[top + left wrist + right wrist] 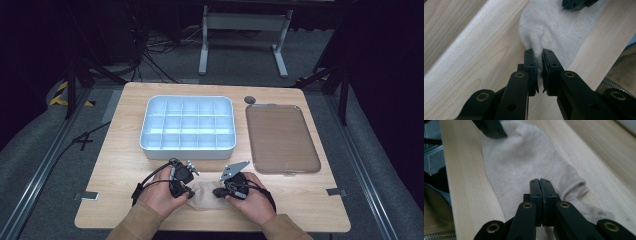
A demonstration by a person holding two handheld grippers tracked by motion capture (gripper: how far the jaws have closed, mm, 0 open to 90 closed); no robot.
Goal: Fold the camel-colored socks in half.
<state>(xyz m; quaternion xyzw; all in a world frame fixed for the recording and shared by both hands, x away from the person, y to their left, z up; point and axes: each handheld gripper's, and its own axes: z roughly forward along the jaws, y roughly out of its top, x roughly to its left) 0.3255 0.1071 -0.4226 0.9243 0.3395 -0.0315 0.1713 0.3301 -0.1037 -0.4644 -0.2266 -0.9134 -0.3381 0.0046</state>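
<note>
At the near edge of the tabletop (125,165), a pale sock (202,196) lies flat between the person's two hands. The left gripper (189,194) has its fingers closed on a pinched-up fold at one end of the sock; in the left gripper view the fabric (549,27) bunches up between the two black pads, with only the thickness of the cloth keeping them apart. The right gripper (217,192) meets the other end. In the right gripper view its fingers stand fully pressed together above the sock (524,167), near the ribbed cuff (576,188); whether any cloth is caught between them I cannot tell, since no fold shows rising into the seam.

The step in hand looks like taking hold of the sock at both ends, ready to lift, stretch or fold it. The left hold seems secure; the right one is doubtful. The next move probably calls for confirming the right grip, reopening and biting into the cuff if it missed, then raising both ends together so the sock does not slip out of one side.

Farther back, well apart from the sock, stands a white divided organiser box (145,135) with its compartments bare. To its right lies a flat brown translucent lid (282,137), and just beyond that a small grey round disc (250,100).
</note>
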